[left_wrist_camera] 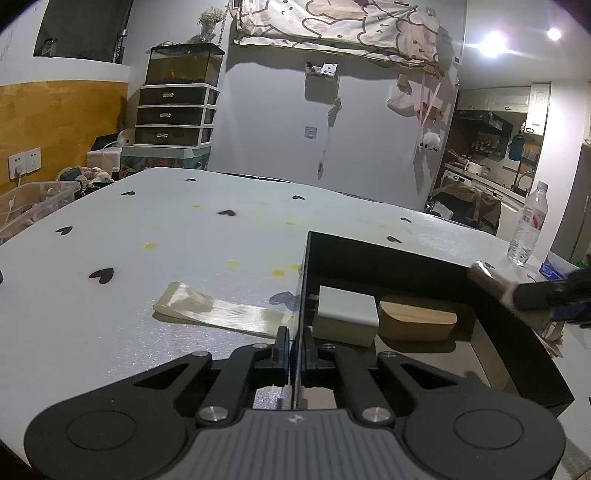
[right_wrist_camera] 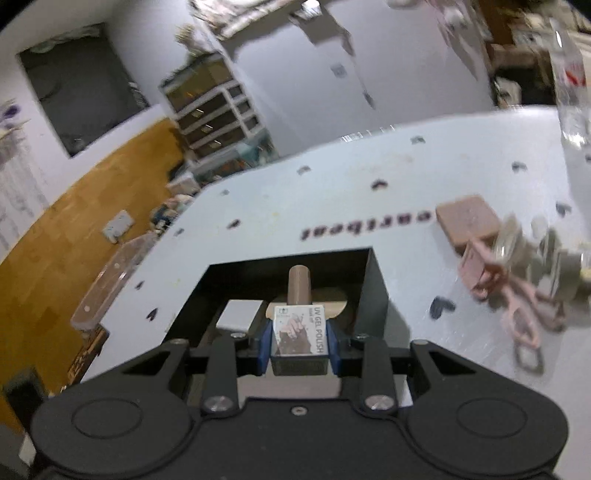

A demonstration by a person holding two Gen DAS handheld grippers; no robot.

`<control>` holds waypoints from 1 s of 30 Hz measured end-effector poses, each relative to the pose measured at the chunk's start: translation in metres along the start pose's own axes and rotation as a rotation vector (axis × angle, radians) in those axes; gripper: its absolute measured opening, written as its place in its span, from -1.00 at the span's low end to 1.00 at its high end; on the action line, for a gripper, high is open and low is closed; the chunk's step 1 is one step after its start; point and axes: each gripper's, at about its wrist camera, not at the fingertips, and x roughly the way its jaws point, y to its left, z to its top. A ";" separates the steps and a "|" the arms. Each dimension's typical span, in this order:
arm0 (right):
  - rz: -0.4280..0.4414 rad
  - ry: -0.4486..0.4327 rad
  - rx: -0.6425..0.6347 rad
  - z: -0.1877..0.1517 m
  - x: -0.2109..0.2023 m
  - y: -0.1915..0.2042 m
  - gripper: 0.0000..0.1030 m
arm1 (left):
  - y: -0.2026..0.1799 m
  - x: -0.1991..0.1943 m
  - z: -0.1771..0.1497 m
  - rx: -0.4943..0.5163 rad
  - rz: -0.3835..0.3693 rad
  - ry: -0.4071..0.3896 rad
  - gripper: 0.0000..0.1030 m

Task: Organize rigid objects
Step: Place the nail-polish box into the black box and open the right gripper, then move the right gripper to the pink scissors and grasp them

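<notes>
Item: gel polish bottle [right_wrist_camera: 298, 332], clamped in right hand-held gripper [right_wrist_camera: 298, 345] above black box [right_wrist_camera: 376, 291] on table [right_wrist_camera: 332, 192].
Left hand-held gripper [left_wrist_camera: 294, 349] pinches the box wall.
Risk: tilted release topples bottle onto white block [right_wrist_camera: 240, 314].

Ahead of me a pale wall [left_wrist_camera: 273, 122] carries a patterned cloth [left_wrist_camera: 343, 26] hung along its top. Left of it stands a white drawer unit [left_wrist_camera: 175, 114] with dark drawers, a glass tank [left_wrist_camera: 183, 64] on top, dried flowers [left_wrist_camera: 210, 18] above. The far left wall has wood panelling [left_wrist_camera: 59, 122] with white sockets [left_wrist_camera: 25, 161], and a dark opening [left_wrist_camera: 85, 27] above. Two bright ceiling lights [left_wrist_camera: 493, 38] glare at upper right. Through a doorway on the right, kitchen shelving [left_wrist_camera: 487, 140] is visible, detail unclear.
</notes>
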 end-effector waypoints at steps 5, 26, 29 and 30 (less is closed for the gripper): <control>-0.165 0.009 0.022 0.002 0.022 0.024 -0.39 | 0.006 0.001 0.001 -0.007 -0.018 0.003 -0.87; -0.405 -0.030 -0.133 0.003 0.020 0.061 -0.14 | 0.019 0.003 -0.004 -0.027 -0.089 -0.011 -0.80; -0.380 -0.023 -0.145 0.001 0.014 0.065 -0.12 | 0.019 0.002 -0.004 -0.027 -0.089 -0.011 -0.80; -0.371 -0.021 -0.150 0.000 0.012 0.065 -0.11 | 0.019 0.002 -0.004 -0.026 -0.088 -0.011 -0.80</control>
